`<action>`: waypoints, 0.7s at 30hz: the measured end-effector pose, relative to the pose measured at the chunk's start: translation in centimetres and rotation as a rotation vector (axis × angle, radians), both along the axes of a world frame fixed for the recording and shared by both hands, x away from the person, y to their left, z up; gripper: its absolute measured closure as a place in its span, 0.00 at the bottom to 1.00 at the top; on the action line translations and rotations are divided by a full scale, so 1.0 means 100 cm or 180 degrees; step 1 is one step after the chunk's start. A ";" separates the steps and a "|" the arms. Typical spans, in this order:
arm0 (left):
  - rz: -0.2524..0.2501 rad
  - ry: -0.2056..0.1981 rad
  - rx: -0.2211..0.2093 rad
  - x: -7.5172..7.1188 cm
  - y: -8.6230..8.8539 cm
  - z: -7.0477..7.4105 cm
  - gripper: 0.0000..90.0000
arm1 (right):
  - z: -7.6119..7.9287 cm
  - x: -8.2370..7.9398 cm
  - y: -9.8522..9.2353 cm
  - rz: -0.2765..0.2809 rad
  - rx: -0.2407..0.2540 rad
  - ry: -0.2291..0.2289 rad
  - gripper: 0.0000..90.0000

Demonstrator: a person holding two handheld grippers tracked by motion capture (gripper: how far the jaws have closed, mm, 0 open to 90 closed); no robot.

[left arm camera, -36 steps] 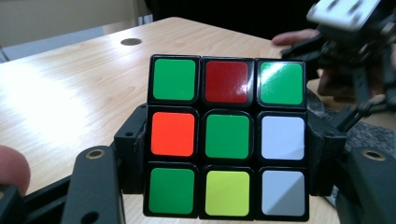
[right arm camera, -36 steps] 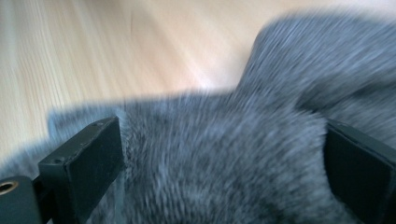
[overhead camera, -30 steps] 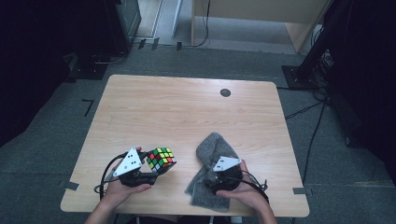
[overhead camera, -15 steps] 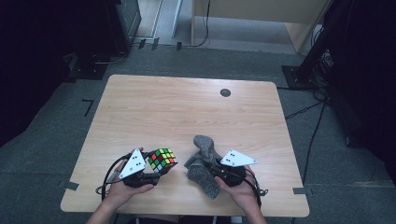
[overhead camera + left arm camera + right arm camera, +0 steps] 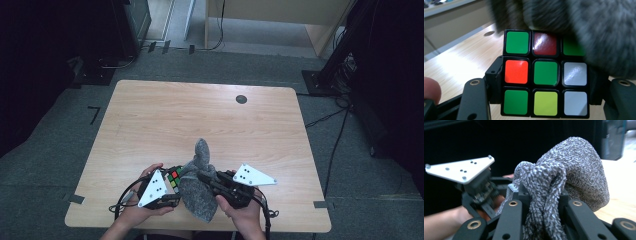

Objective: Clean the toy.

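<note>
A Rubik's cube [image 5: 173,176] sits between the jaws of my left gripper [image 5: 172,187] near the table's front edge. In the left gripper view the cube [image 5: 545,75] shows green, red, orange, white and yellow stickers, and the left gripper [image 5: 545,83] clamps its two sides. My right gripper [image 5: 204,176] is shut on a bunched grey knitted cloth [image 5: 199,200], held up off the table. The cloth [image 5: 579,170] bulges out above the right gripper [image 5: 542,195]. Blurred grey cloth [image 5: 604,32] drapes over the cube's top right corner.
The light wooden table [image 5: 200,115] has a small dark round hole [image 5: 241,99] near its far edge. Cables trail from both grippers over the front edge. Dark floor and furniture surround the table.
The right gripper has lifted the cloth from the table and swung it left, up against the cube. The left hand with the cube has shifted slightly.
</note>
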State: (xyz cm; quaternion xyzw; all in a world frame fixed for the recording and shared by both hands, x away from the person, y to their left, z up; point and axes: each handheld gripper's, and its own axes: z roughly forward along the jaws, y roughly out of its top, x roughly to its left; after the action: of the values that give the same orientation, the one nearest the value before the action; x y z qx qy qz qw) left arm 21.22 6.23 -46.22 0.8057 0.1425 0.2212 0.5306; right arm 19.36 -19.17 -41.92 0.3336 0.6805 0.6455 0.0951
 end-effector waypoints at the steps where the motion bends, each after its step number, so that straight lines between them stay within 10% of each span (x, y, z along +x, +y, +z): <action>1: -0.0018 -0.0020 -0.0059 -0.002 0.000 0.002 0.38 | -0.003 0.000 0.004 -0.0017 -0.0084 0.0014 0.84; 8: -0.0028 -0.0067 -0.0113 -0.004 0.004 0.010 0.38 | -0.017 0.006 0.000 -0.0310 -0.0252 0.0235 0.83; 15: -0.0136 -0.0163 -0.0064 -0.012 -0.003 0.014 0.38 | -0.009 -0.007 0.014 -0.0248 -0.0211 -0.0079 0.82; 21: -0.0120 -0.0088 -0.0170 -0.008 0.001 0.012 0.38 | -0.020 0.002 0.002 -0.0487 -0.0396 0.0039 0.82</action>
State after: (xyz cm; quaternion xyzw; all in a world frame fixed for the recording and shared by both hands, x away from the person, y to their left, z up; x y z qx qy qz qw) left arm 20.46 6.31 -44.99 0.7906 0.1257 0.2185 0.5580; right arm 19.55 -18.95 -43.97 0.3820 0.6924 0.5907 0.1605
